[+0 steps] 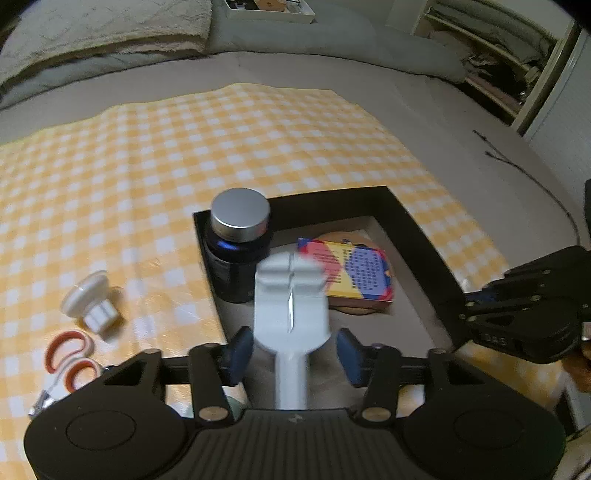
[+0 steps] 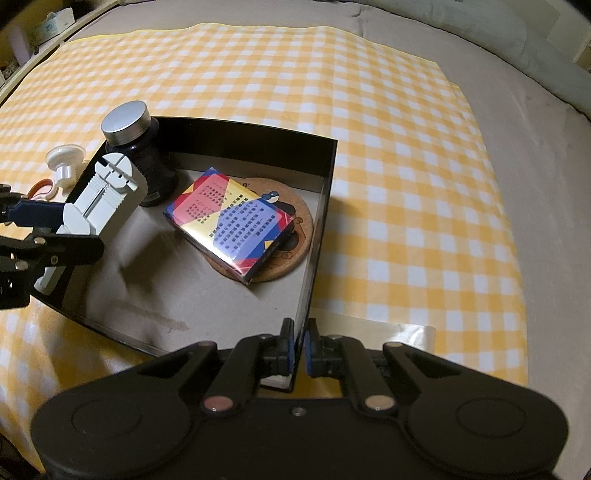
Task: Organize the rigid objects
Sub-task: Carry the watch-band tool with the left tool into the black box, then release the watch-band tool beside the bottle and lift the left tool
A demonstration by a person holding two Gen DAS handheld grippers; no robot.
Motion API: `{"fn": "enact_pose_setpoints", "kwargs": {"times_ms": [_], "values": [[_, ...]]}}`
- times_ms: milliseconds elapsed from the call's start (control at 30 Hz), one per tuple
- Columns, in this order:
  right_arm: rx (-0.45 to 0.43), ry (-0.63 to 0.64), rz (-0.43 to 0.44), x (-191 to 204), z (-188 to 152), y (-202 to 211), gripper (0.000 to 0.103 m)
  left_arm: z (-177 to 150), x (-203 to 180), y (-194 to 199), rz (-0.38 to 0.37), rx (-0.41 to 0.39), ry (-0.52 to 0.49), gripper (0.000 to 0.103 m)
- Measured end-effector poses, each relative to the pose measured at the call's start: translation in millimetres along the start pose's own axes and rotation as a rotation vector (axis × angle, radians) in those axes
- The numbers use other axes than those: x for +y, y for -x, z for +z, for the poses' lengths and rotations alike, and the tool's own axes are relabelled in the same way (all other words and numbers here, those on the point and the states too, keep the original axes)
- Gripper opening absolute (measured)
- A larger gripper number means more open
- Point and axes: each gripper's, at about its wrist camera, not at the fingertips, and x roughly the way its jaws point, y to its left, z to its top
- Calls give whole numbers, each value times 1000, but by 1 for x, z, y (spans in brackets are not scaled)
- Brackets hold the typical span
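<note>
A black shallow box [image 1: 332, 206] [image 2: 258, 140] lies on the yellow checked cloth [image 2: 406, 147]. Inside it stand a dark bottle with a silver cap [image 1: 240, 236] [image 2: 136, 147] and a colourful card box [image 1: 354, 273] [image 2: 229, 225] resting on a cork coaster [image 2: 299, 236]. A white plastic tool [image 1: 291, 295] [image 2: 103, 195], blurred, hangs over the box's left side between the pads of my left gripper [image 1: 293, 354] [image 2: 55, 230]. A gap shows on each side of the tool, so this gripper is open. My right gripper [image 2: 301, 350] [image 1: 476, 299] is shut on the box's near right wall.
Left of the box on the cloth lie a white suction knob [image 1: 88, 299] [image 2: 66, 158] and orange-handled scissors [image 1: 70, 362] [image 2: 40, 186]. Grey bedding with a pillow [image 1: 110, 29] lies beyond the cloth. A thin cable [image 1: 535, 181] runs along the right.
</note>
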Motion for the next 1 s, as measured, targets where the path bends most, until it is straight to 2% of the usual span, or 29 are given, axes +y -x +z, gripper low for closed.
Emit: {"fn": "enact_pose_setpoints", "kwargs": {"times_ms": [100, 433, 567, 667, 900, 1000], "values": [[-1, 0, -1, 0, 0, 0, 6, 0, 1, 1, -32, 5, 13, 64], [0, 1, -2, -1, 0, 0, 6, -7, -5, 9, -70, 37, -6, 70], [-1, 1, -1, 1, 0, -1, 6, -8, -7, 15, -79, 34, -5, 81], [-1, 1, -1, 1, 0, -1, 6, -9, -11, 21, -77, 25, -9, 84], [-1, 2, -2, 0, 0, 0, 6, -13, -17, 37, -86, -9, -36, 100], [-1, 3, -3, 1, 0, 0, 6, -17, -18, 45, -84, -23, -41, 103]]}}
